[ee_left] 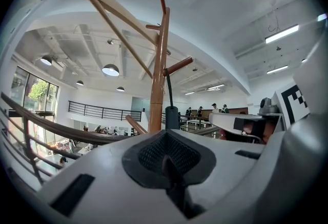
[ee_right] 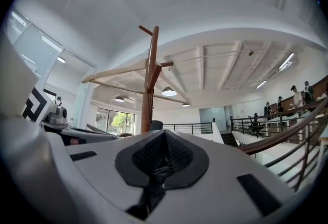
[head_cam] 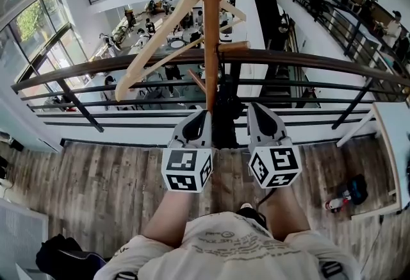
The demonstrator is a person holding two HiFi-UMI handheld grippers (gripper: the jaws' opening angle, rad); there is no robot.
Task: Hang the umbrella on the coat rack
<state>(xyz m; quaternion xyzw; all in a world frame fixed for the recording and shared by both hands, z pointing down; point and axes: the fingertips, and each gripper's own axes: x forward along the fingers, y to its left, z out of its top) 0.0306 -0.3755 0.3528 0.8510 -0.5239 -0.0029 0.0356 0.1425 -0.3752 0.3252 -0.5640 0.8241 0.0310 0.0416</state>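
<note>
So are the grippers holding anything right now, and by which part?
Nothing is held. The left gripper and right gripper are both shut and empty. The umbrella hangs at the coat rack, touched by neither.

Left gripper (head_cam: 202, 117), right gripper (head_cam: 254, 112), side by side, jaws closed

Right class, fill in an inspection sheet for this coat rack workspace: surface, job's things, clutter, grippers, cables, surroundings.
Surface: wood-plank floor.
Job's things: wooden coat rack upright, carrying a wooden hanger; dark umbrella hangs beside its pole.
Clutter: black bag and a small red, white and black item on the floor.
Grippers: left hand-held gripper and right hand-held gripper both shut, empty.
Cables: nothing seen clearly.
Surroundings: railing; people on the level below.
</note>
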